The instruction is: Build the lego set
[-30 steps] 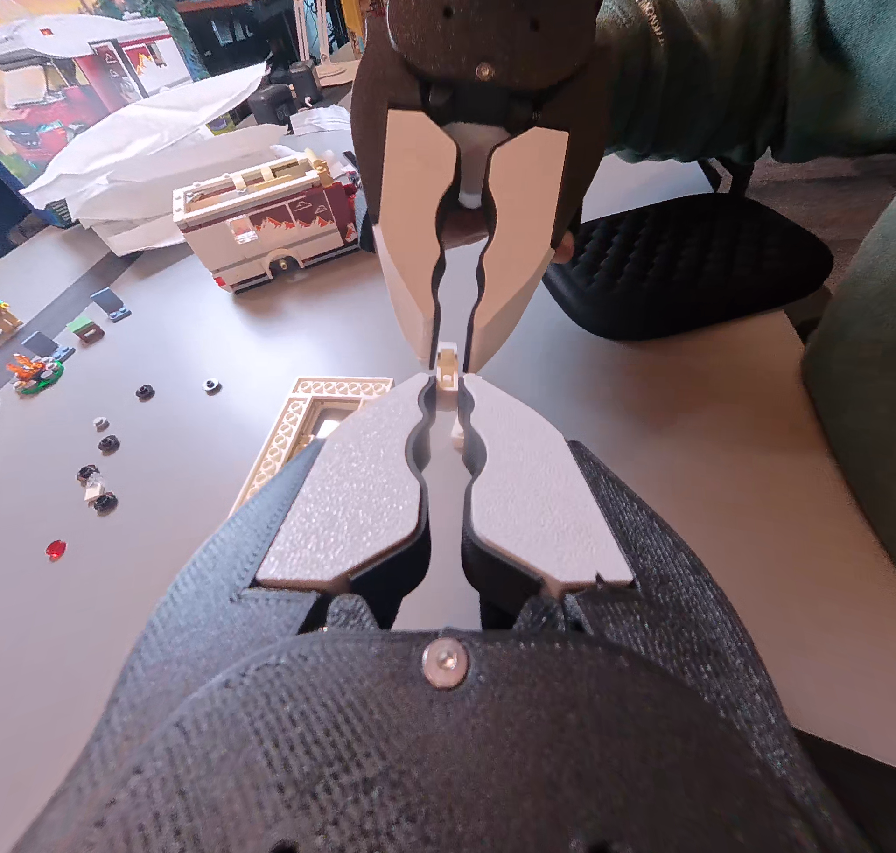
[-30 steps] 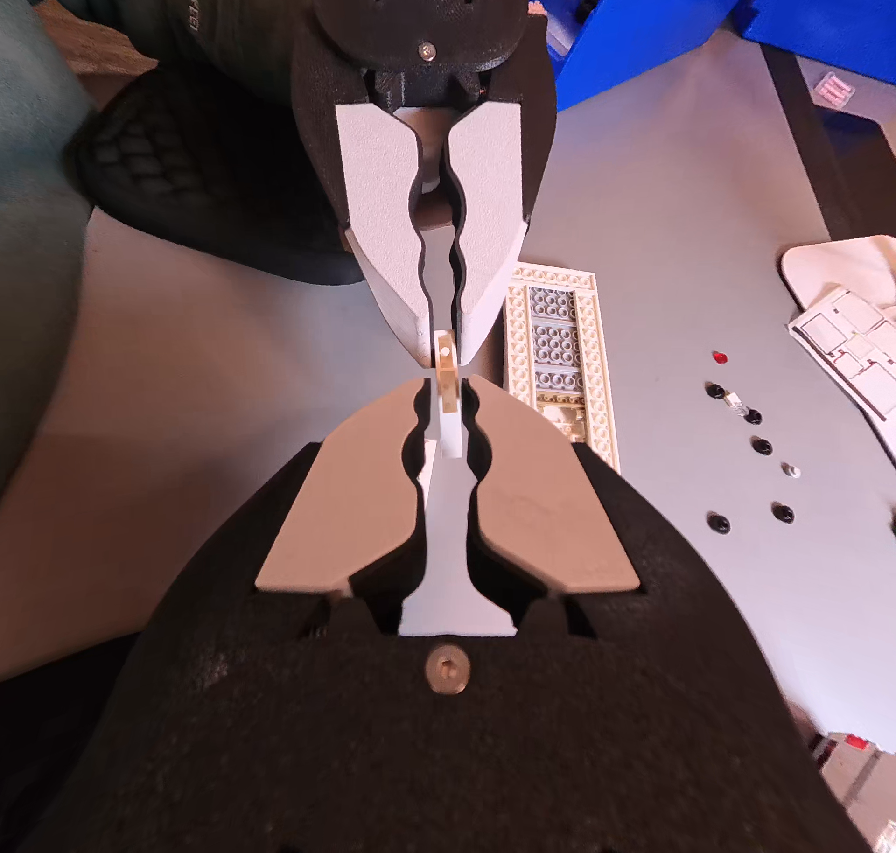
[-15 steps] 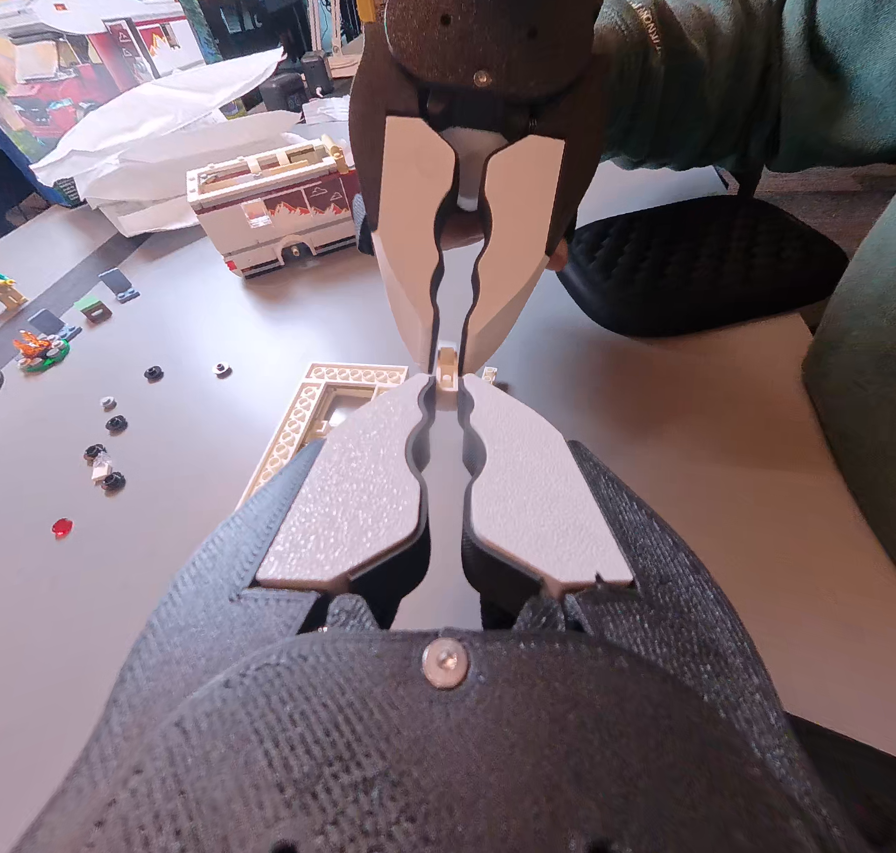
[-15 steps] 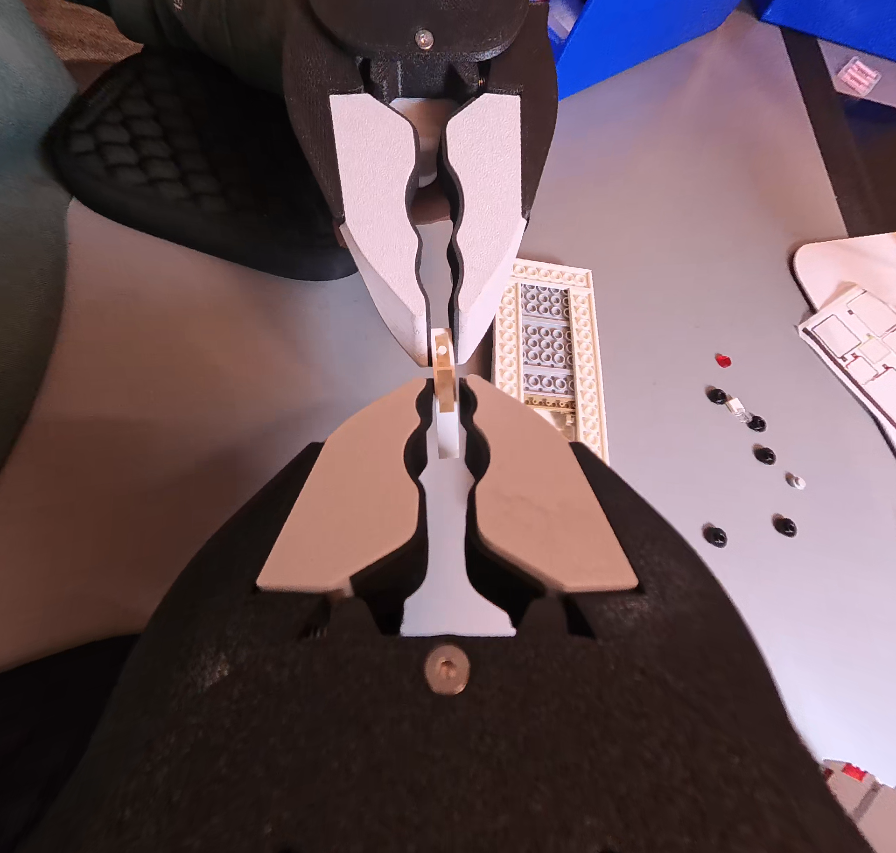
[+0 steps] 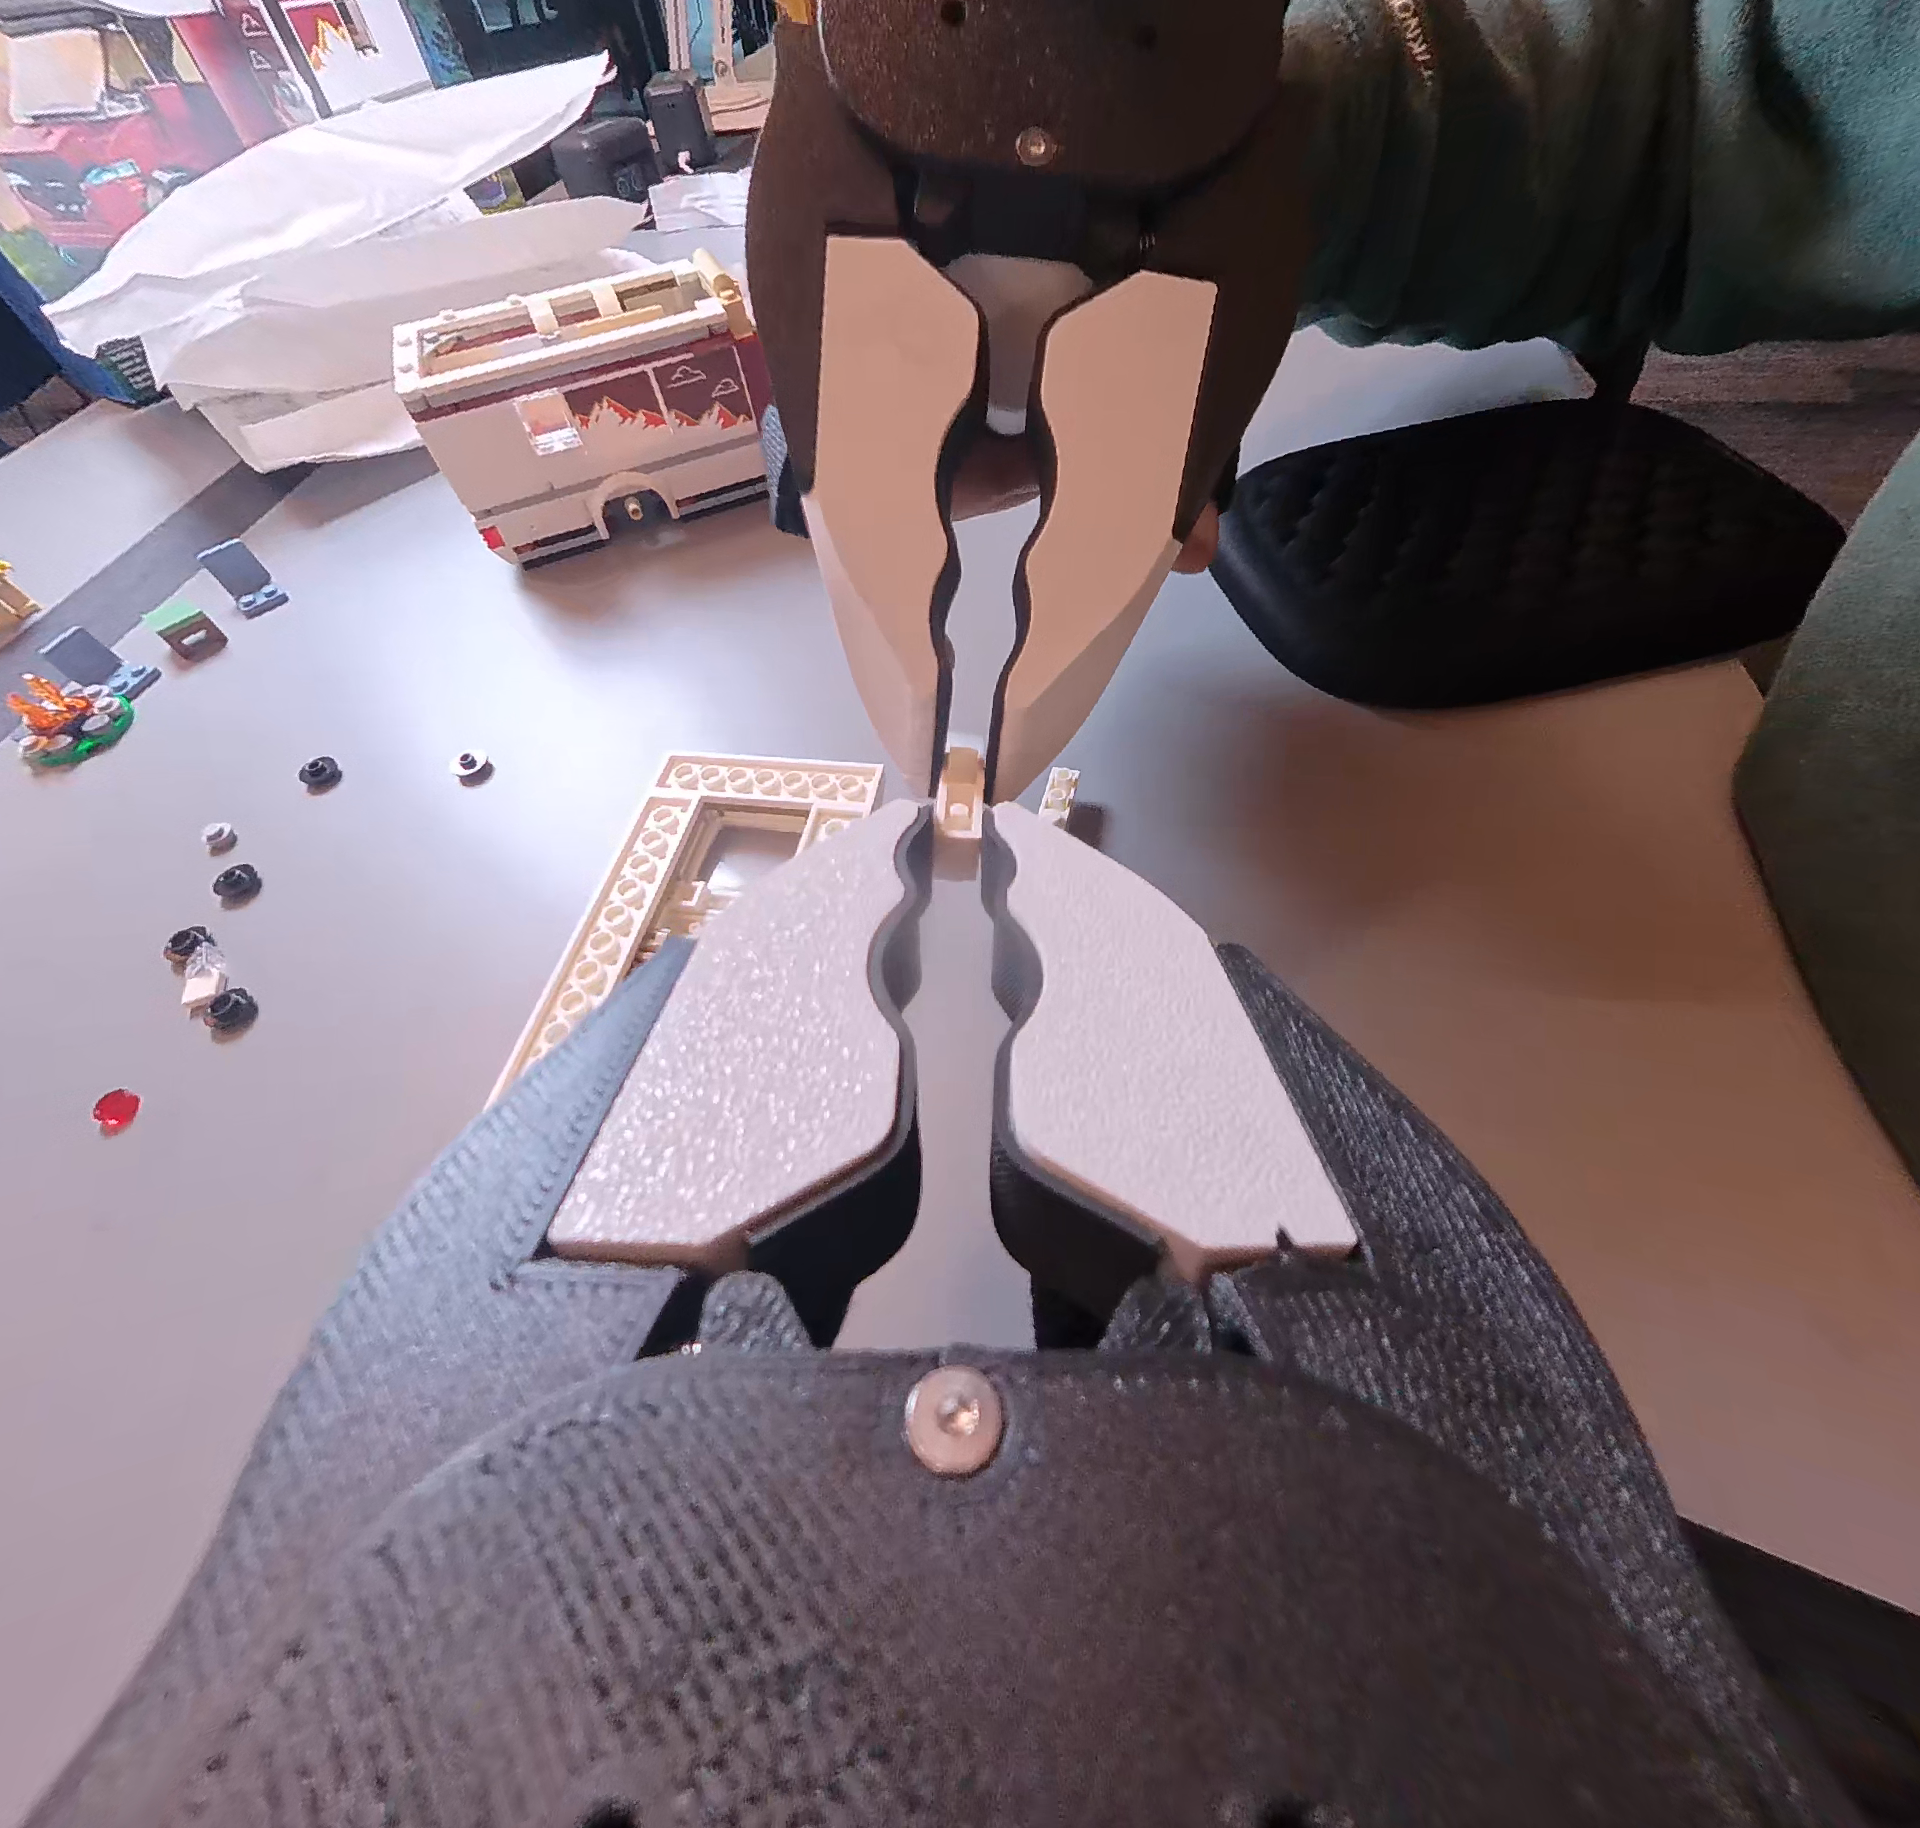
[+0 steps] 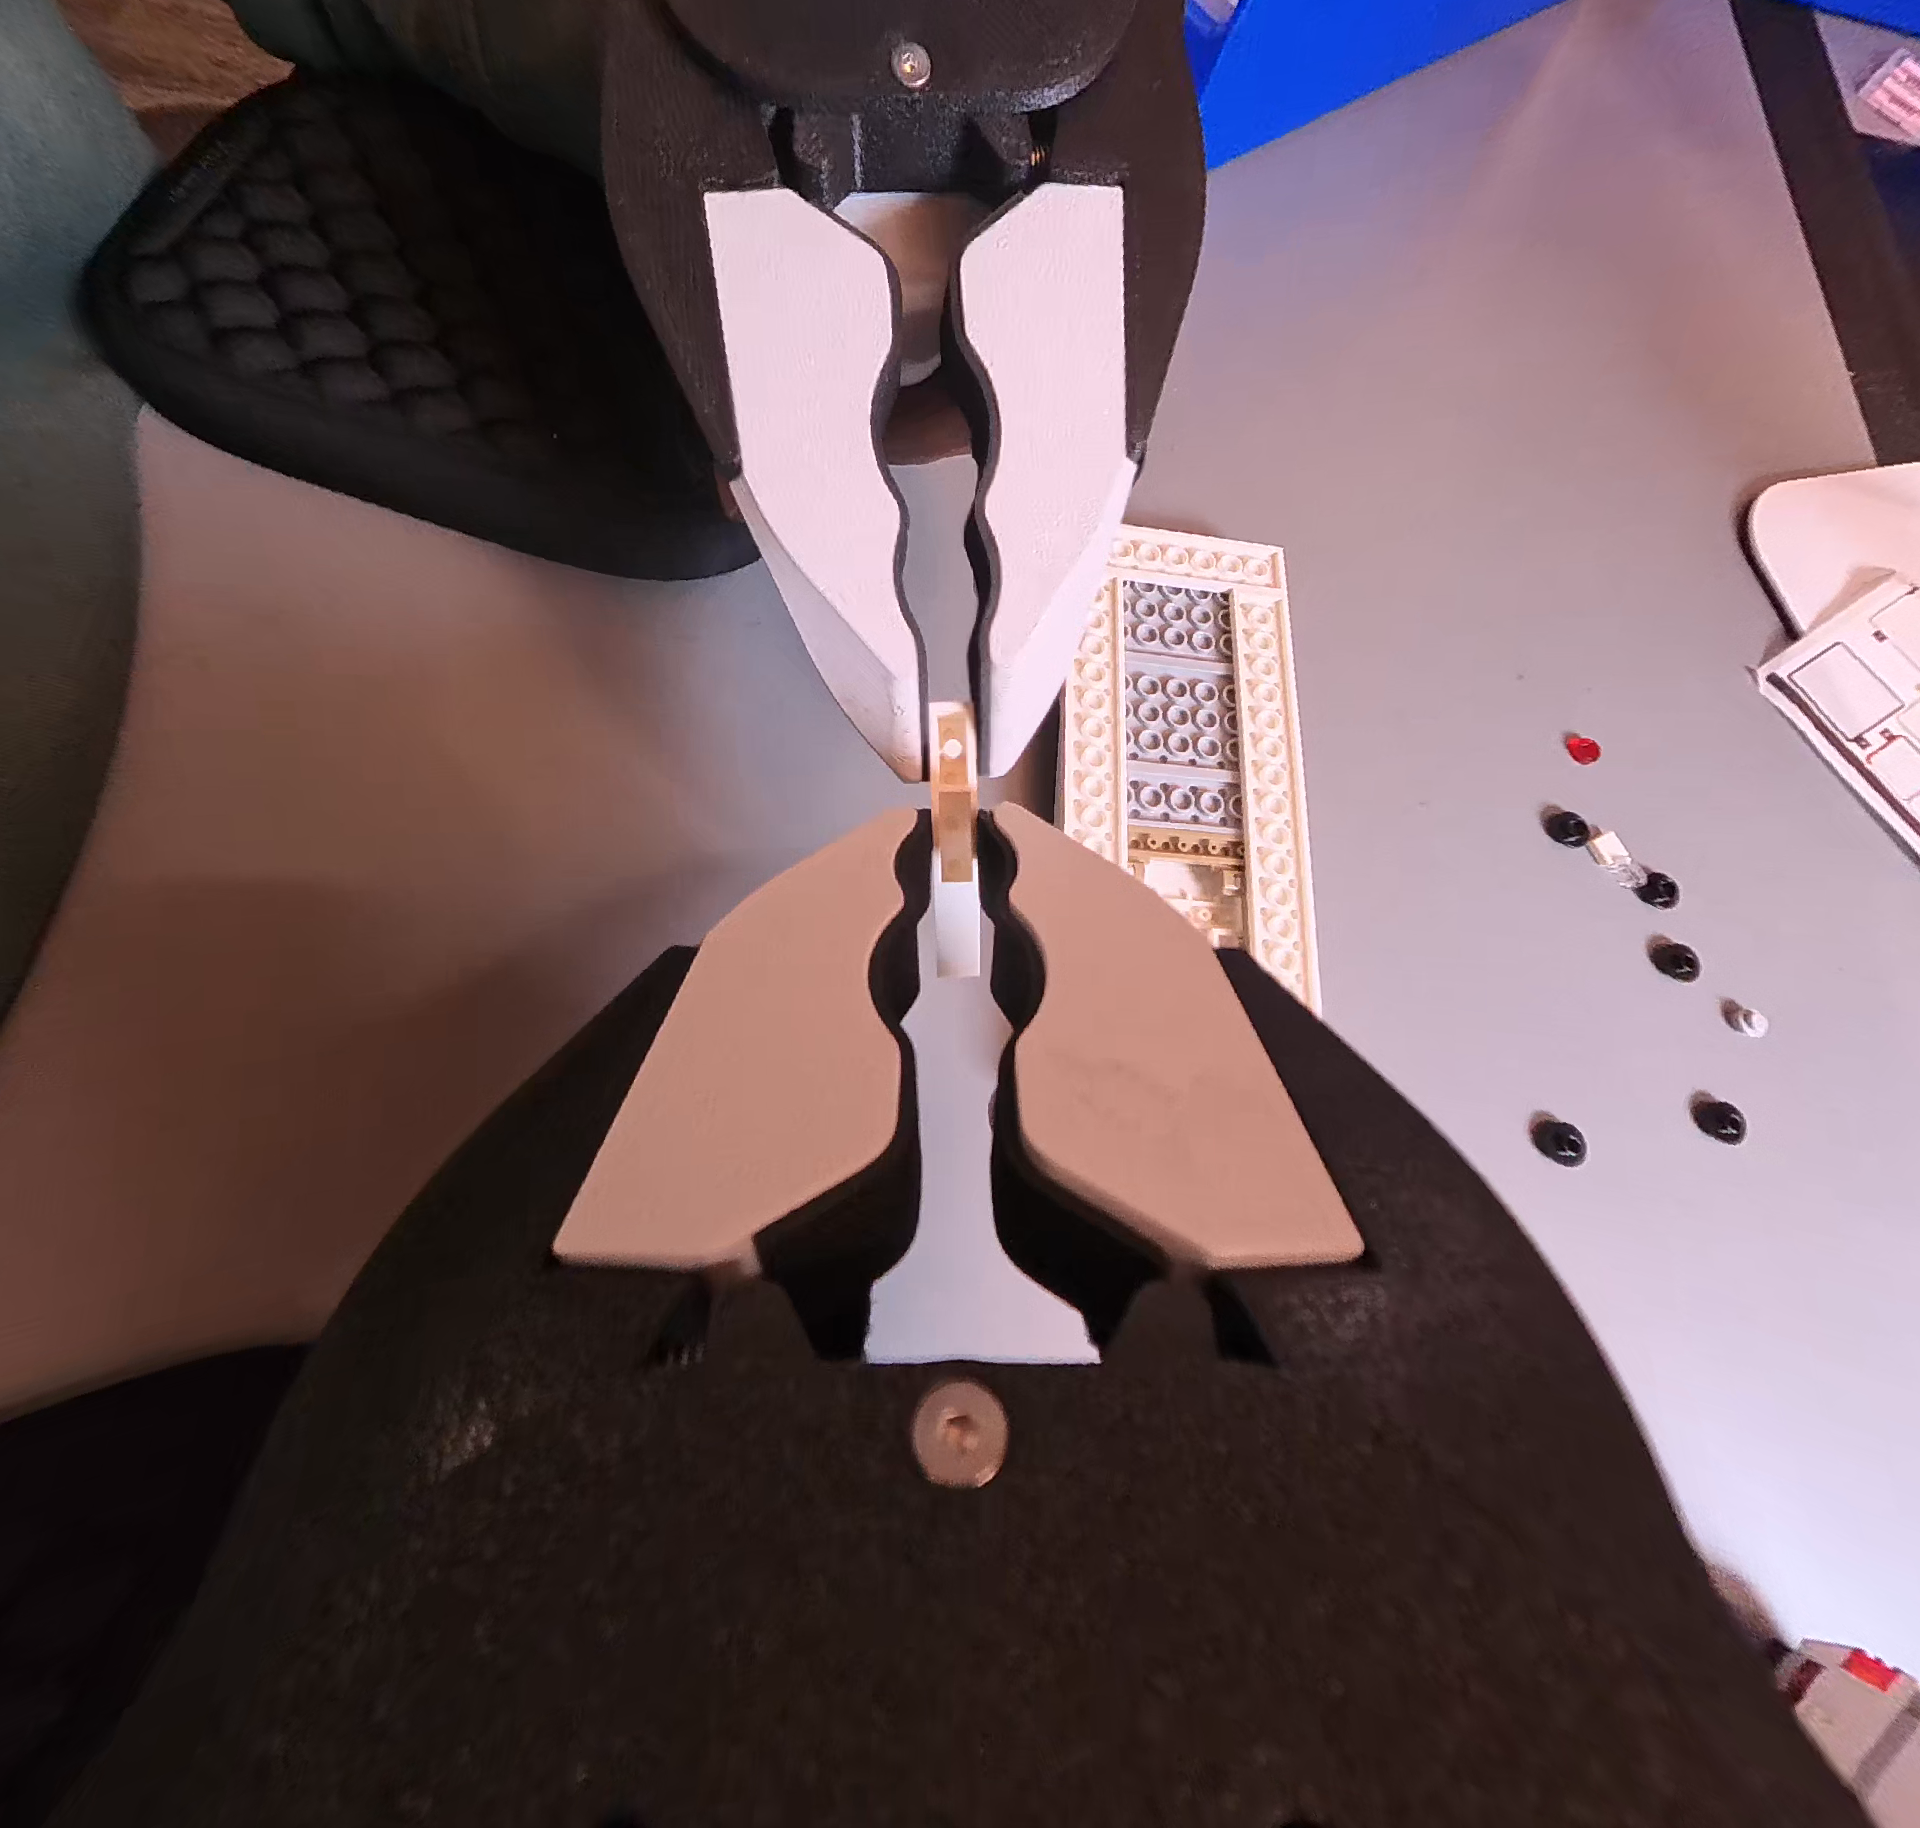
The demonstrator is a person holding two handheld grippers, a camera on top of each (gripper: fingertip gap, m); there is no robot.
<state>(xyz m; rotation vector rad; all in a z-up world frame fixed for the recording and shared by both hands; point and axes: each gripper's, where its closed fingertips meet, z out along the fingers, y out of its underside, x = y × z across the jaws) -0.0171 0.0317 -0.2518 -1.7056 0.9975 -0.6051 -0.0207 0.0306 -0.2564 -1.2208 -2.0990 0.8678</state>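
Left wrist view is showing both grippers meeting tip to tip, the left gripper (image 5: pixel 958 828) and right gripper (image 5: pixel 966 762) each pinching one tan brick piece (image 5: pixel 958 804). Cream studded plate (image 5: pixel 665 885) is lying at nine o'clock; keeping tips aligned seems wise.

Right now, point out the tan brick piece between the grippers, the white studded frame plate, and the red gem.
tan brick piece (image 5: pixel 958 804), left wrist view, on its studded top face.
white studded frame plate (image 6: pixel 1278 739), right wrist view, on its right rim.
red gem (image 5: pixel 115 1109), left wrist view, on its centre.
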